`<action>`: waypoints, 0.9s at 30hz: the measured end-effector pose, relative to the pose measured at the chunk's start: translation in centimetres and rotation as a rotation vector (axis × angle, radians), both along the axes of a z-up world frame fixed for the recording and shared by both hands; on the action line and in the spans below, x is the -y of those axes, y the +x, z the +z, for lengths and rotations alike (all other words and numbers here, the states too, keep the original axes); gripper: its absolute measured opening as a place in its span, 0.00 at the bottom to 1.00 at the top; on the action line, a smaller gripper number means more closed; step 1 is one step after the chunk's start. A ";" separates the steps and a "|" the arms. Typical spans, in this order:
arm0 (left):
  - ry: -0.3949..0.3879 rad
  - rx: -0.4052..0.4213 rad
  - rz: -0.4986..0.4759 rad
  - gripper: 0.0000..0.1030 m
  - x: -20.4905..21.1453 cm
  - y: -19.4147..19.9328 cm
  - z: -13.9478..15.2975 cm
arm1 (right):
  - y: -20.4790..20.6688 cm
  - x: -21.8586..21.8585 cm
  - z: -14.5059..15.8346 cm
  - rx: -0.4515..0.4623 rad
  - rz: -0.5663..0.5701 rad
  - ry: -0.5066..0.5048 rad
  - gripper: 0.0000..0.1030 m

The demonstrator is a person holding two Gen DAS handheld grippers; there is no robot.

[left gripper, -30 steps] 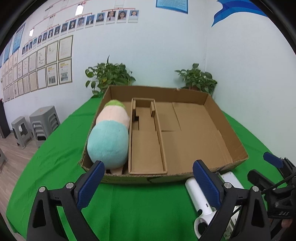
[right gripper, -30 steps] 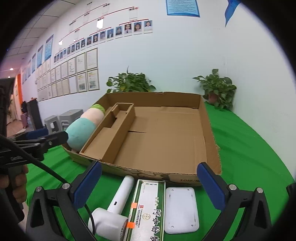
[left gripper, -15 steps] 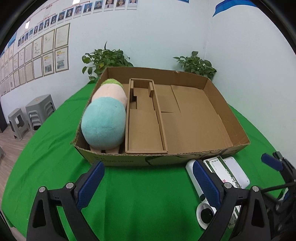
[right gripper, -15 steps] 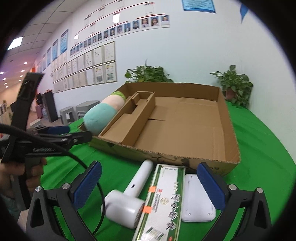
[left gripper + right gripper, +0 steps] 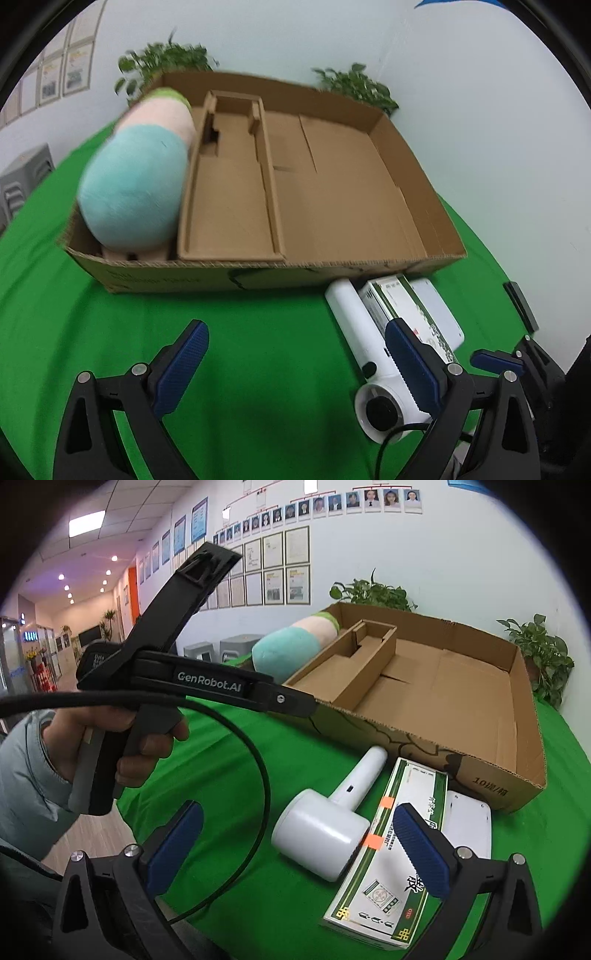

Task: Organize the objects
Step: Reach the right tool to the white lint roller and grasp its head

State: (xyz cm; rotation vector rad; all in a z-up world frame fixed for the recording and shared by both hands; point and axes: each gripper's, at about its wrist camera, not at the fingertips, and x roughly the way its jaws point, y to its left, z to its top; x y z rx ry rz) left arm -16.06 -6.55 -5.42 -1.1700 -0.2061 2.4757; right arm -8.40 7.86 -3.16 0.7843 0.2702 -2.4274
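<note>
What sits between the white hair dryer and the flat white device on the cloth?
The long green-and-white box lies between the hair dryer and the flat white device, plain in the right wrist view.

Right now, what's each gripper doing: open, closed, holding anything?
Left gripper: open, holding nothing, above the green tablecloth.
Right gripper: open, holding nothing.

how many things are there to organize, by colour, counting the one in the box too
white: 2, hair dryer and flat pad
green and white: 1, long carton
pastel: 1, plush, in the box
total: 4
</note>
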 end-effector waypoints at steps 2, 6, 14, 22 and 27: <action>0.044 0.043 -0.048 0.94 -0.4 -0.9 -0.9 | 0.1 0.8 -0.4 -0.019 0.013 0.056 0.96; 0.167 0.142 -0.118 0.93 -1.0 -3.2 -2.6 | 0.1 2.0 -1.4 -0.058 0.015 0.177 0.83; 0.245 0.317 -0.202 0.76 -3.1 -6.3 -6.0 | -0.7 3.2 -3.2 -0.070 0.014 0.358 0.69; 0.267 0.350 -0.264 0.53 -3.8 -6.5 -6.5 | -1.0 4.0 -3.7 -0.069 0.012 0.427 0.75; 0.298 0.377 -0.271 0.43 -3.3 -6.6 -6.9 | -0.6 3.5 -3.5 -0.074 0.006 0.377 0.73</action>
